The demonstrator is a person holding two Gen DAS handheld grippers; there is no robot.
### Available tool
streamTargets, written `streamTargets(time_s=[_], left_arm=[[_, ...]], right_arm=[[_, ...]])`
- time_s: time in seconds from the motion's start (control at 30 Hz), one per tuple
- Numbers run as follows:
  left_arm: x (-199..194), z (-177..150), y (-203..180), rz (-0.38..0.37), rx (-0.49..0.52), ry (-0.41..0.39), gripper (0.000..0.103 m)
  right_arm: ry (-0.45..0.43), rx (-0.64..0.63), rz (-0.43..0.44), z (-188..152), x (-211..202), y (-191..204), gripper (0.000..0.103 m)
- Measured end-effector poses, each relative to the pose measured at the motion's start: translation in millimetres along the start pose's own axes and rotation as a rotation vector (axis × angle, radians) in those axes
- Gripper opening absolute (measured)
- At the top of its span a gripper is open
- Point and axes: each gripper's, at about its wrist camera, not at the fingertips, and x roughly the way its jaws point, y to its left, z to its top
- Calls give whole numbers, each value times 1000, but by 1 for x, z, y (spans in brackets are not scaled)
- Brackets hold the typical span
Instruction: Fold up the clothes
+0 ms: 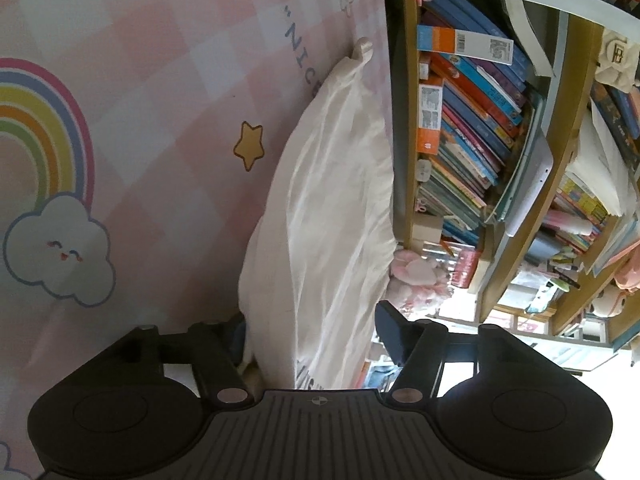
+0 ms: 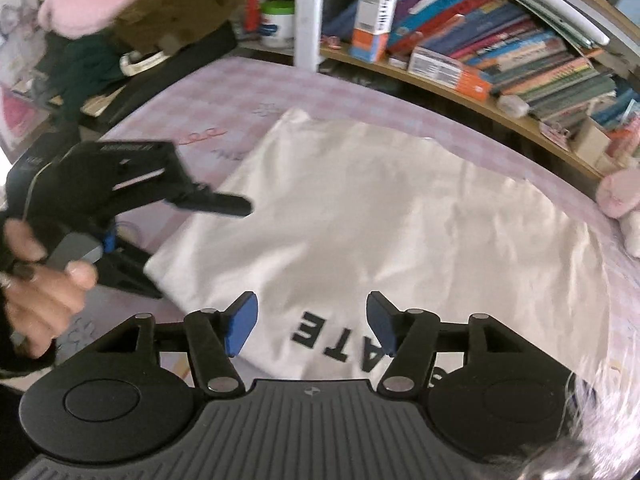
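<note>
On a pink checked bedsheet (image 2: 360, 92) lies a folded white cotton garment with black letters (image 2: 380, 220), beside the bookshelf (image 2: 520, 64). Right gripper (image 2: 312, 320) hovers over its lettered edge, blue pads apart, nothing held. Left gripper (image 2: 224, 204): one finger visible, grip unclear.

You can read black block letters "ATE", upside down, on the folded white cloth garment (image 2: 380, 216), and grey letters "NIC" on the pink checked bedsheet (image 1: 168, 92).

Folded shirt (image 2: 360, 216) on mat (image 2: 240, 92), bookshelf (image 2: 500, 60) behind.
</note>
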Motion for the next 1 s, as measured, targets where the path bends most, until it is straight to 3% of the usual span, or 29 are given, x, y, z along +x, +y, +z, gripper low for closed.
streamTargets(time_s=[0.27, 0.37, 0.47, 0.5, 0.53, 0.6, 0.7, 0.77, 0.9, 1.0], left_arm=[[-2, -1, 4, 26, -4, -12, 42], [-4, -3, 6, 42, -3, -24, 34], [-5, -5, 8, 66, 4, -39, 24], [-5, -6, 8, 83, 10, -43, 12], [-5, -7, 6, 100, 33, -39, 7], [-6, -13, -11, 140, 152, -51, 7], [-1, -31, -61, 168, 468, -53, 7], [5, -41, -84, 176, 611, -48, 7], [21, -53, -101, 212, 742, -34, 7], [26, -56, -108, 212, 783, -31, 7]], right_arm=[[0, 15, -43, 10, 9, -12, 67], [8, 42, -106, 22, 20, -20, 80], [12, 30, -192, 41, 37, -26, 83], [23, 15, -199, 49, 44, -27, 83], [37, 1, -198, 58, 52, -26, 83], [74, -6, -149, 79, 68, -25, 83], [108, 21, -74, 117, 87, -23, 83], [142, 22, -40, 145, 101, -20, 84], [285, -14, 18, 191, 139, 6, 84], [357, -121, -9, 201, 164, 35, 84]])
